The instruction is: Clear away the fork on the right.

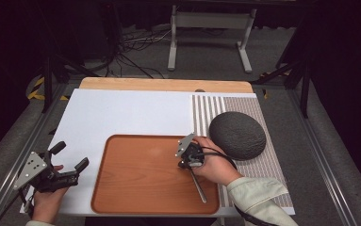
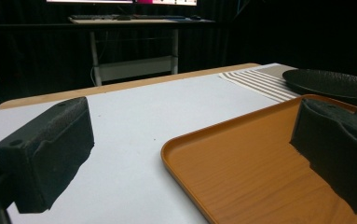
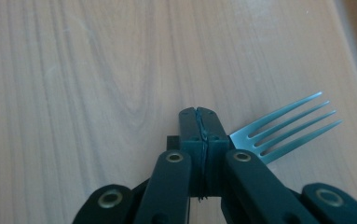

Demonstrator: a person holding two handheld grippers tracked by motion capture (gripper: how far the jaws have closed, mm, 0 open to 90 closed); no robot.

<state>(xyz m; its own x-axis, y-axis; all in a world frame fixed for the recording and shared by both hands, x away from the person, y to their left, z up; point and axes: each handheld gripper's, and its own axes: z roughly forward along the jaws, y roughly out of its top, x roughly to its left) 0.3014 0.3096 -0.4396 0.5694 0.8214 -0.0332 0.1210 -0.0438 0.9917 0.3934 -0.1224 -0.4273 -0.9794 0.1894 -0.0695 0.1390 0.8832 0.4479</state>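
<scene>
Orange wood-grain tray (image 1: 135, 188) at near table edge on white mat (image 1: 117, 113); fork (image 1: 198, 184) over its right part, handle toward person.
Right gripper (image 1: 184, 165) over tray, hand (image 1: 216, 165) wrapped round it, jaws pressed together, pinching fork (image 3: 283, 126) at neck; tines jut right of jaws.
Left gripper (image 1: 69, 162) at tray's left over mat, jaws spread wide, nothing between; hand (image 1: 46, 205) below.
Farther right: dark round plate (image 1: 237, 134) on striped placemat (image 1: 258, 165).
</scene>
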